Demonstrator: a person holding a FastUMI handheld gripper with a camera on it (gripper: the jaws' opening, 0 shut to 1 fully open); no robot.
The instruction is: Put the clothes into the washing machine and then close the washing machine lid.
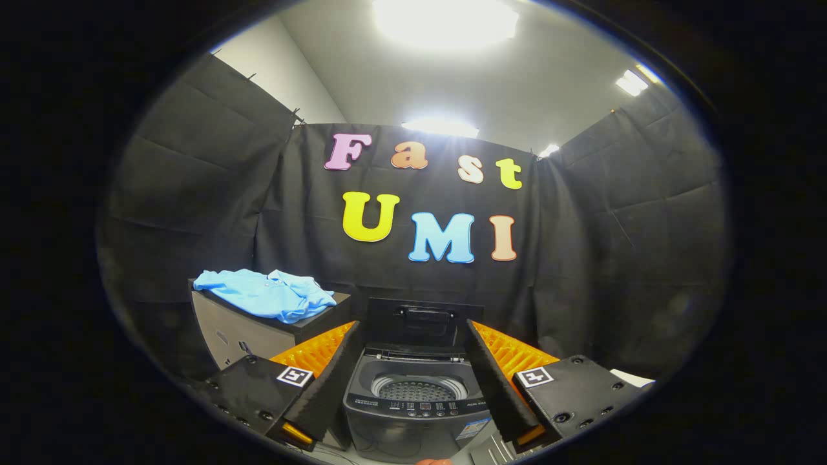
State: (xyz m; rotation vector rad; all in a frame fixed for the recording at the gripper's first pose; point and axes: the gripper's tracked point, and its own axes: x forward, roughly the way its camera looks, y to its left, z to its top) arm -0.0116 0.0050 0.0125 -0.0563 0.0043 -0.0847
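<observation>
A light blue shirt [268, 294] lies crumpled on top of a dark cabinet [258, 329], beyond my left finger. The dark grey top-loading washing machine [413, 413] stands ahead, seen between my two fingers. Its lid [423, 320] is raised upright at the back and the perforated drum [418, 389] is exposed, with nothing visible inside. My gripper [413, 381] is open, its orange-and-black fingers [323, 371] spread wide on either side of the machine and holding nothing.
Black cloth walls close the booth behind and on both sides. The cabinet stands directly left of the washer. A pale surface [633, 376] shows at the far right, past the right finger. Bright ceiling lights [446, 22] shine overhead.
</observation>
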